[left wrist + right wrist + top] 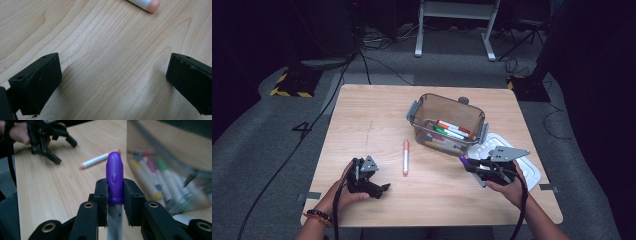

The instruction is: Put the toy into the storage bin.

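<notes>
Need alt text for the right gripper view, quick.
The right tool is shut on a purple-capped marker pointing away over the wooden table. Beyond lie a peach-capped marker and the left tool; a clear bin of markers stands right.

Wooden table point(362, 125), white lid point(532, 172), white frame on grey carpet point(454, 20)

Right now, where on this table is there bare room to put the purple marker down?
The table's far left, beyond the orange marker and left of the clear bin, is bare wood. So is the near strip between the left gripper and right gripper. It is crowded at right, around the bin and white lid.
</notes>
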`<action>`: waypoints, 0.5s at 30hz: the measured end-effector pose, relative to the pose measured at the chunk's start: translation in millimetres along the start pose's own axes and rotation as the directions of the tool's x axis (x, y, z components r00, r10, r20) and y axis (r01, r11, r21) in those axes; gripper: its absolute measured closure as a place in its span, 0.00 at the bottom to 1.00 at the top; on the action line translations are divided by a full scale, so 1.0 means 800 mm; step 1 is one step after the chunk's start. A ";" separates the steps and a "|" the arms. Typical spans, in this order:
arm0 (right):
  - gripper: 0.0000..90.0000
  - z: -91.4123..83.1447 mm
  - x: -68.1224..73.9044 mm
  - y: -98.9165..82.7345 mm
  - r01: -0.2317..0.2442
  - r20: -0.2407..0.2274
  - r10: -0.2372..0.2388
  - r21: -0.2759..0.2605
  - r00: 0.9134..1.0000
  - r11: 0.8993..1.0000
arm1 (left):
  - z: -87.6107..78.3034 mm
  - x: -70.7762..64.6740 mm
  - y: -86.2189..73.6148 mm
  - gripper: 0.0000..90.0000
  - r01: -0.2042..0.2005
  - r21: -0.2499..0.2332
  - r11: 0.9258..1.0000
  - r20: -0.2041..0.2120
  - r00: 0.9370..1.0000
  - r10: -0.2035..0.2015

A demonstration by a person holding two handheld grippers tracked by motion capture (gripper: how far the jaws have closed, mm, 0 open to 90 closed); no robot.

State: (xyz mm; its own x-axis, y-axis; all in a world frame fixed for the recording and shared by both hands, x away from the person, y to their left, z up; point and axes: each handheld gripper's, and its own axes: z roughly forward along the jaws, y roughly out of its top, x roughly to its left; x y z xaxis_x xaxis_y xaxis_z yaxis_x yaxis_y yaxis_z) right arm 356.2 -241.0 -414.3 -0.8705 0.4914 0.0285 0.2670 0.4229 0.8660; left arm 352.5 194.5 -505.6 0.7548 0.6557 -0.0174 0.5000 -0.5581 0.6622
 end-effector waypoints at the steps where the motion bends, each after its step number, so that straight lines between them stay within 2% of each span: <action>1: 0.83 -0.004 0.000 0.003 0.003 0.004 -0.003 -0.007 1.000 1.000 | 0.000 0.000 0.000 0.01 0.001 -0.001 1.000 0.000 1.000 -0.001; 7: 0.83 -0.038 -0.007 0.032 0.015 0.039 -0.013 -0.060 0.999 0.998 | 0.000 0.000 0.000 0.00 0.002 -0.002 1.000 -0.004 1.000 -0.002; 11: 0.83 -0.047 -0.015 0.047 0.030 0.062 -0.026 -0.053 0.998 0.998 | 0.000 0.000 0.000 0.01 0.003 -0.002 1.000 -0.005 1.000 -0.003; 12: 0.83 -0.050 -0.024 0.058 0.033 0.075 -0.030 -0.050 0.997 0.998 | 0.000 0.000 0.000 0.01 0.002 -0.001 1.000 -0.007 1.000 -0.002; 15: 0.83 -0.053 -0.033 0.073 0.040 0.092 -0.035 -0.050 0.995 0.998 | 0.000 -0.001 0.000 0.01 0.004 0.000 1.000 -0.006 1.000 -0.004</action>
State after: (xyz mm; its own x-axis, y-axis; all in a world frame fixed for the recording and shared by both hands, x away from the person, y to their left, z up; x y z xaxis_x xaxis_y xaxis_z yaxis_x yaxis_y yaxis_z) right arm 377.4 -261.5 -343.6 -0.8375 0.5444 -0.0480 0.2111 0.4033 0.8904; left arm 352.3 194.1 -505.5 0.7504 0.6608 -0.0152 0.5026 -0.5555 0.6624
